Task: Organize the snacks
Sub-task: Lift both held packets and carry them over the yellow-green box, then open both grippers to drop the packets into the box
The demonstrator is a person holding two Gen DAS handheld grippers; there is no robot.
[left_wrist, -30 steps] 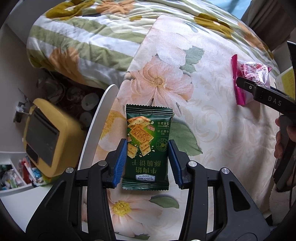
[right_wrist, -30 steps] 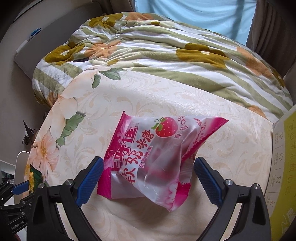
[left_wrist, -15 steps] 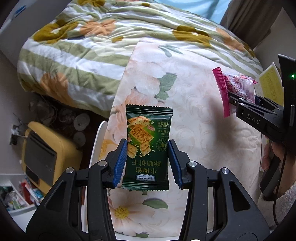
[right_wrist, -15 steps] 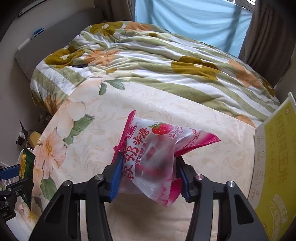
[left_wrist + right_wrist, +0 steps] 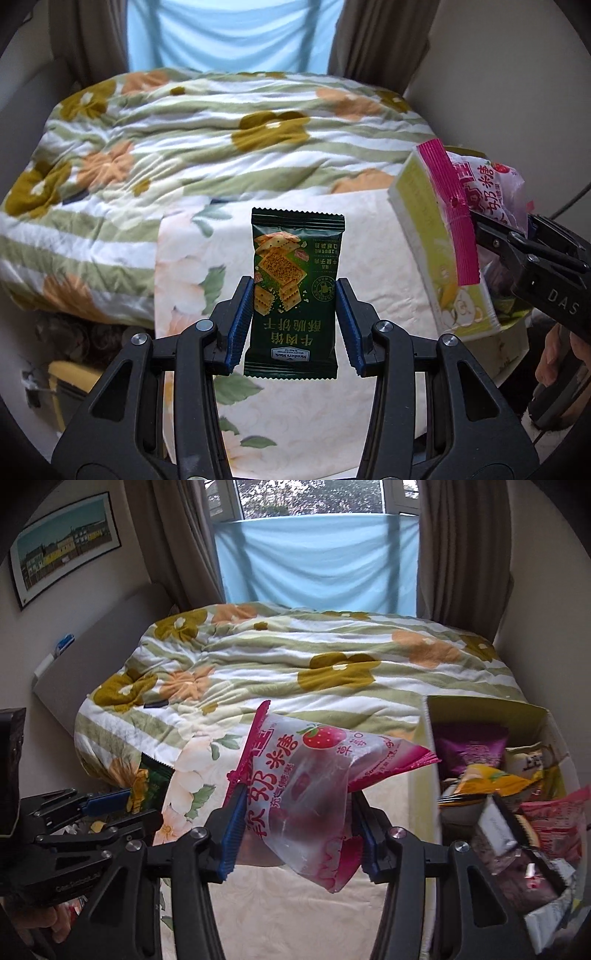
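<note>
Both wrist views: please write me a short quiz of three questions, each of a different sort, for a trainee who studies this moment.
1. True or false: the left gripper is shut on the green cracker packet.
2. Multiple choice: what does the right gripper hold? A) a purple bag, B) the pink strawberry candy bag, C) nothing.
3. Short answer: in the right wrist view, on which side of the candy bag does the open box with other snacks stand?

Key
1. True; both pads press its edges and it hangs above the floral cloth.
2. B.
3. On the right side.
</note>
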